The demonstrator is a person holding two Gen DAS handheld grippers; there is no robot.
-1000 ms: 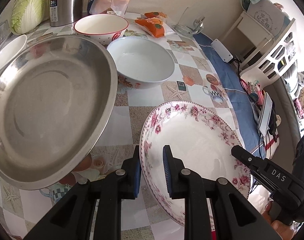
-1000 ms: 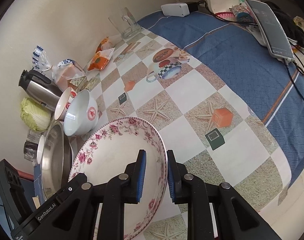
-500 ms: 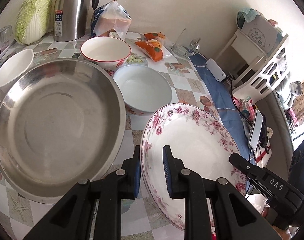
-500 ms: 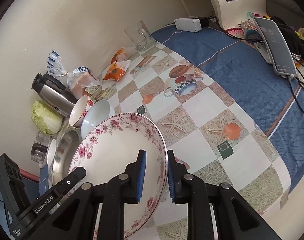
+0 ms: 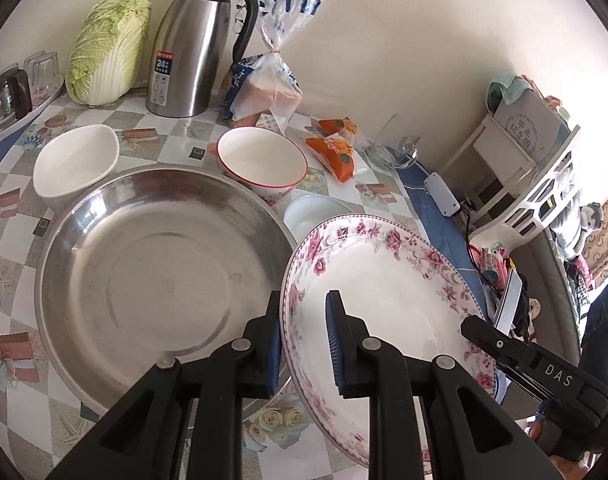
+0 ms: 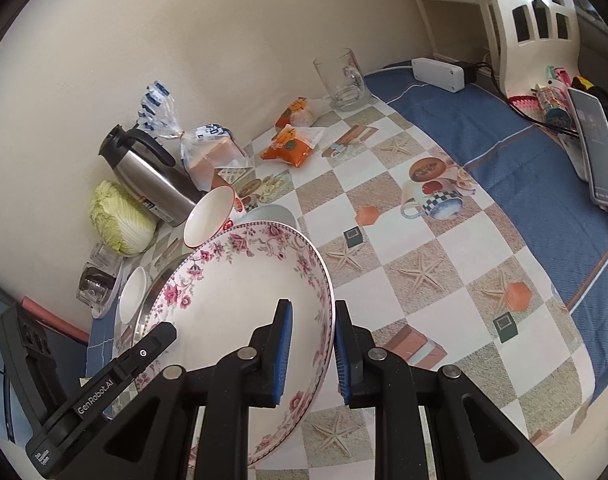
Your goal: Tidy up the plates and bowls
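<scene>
Basin (image 5: 143, 280) sits left of plate (image 5: 384, 280) on the table (image 5: 7, 240). Two bowls (image 5: 261, 164) (image 5: 73, 164) behind the basin; cabbage (image 5: 105, 52), kettle (image 5: 191, 48), bread bag (image 5: 263, 92) along the table's wall edge.

Table (image 6: 436, 240) has a checkered oilcloth with starfish and teacup prints, plus a blue cloth (image 6: 516, 160) on the far end. Sitting on it: big steel basin (image 5: 143, 280), white bowl (image 5: 75, 164), red-rimmed bowl (image 5: 261, 164), thermos jug (image 5: 187, 44), napa cabbage (image 5: 107, 48), bagged bread (image 5: 263, 92), orange snack packs (image 5: 332, 152), glass mug (image 6: 342, 80).
</scene>
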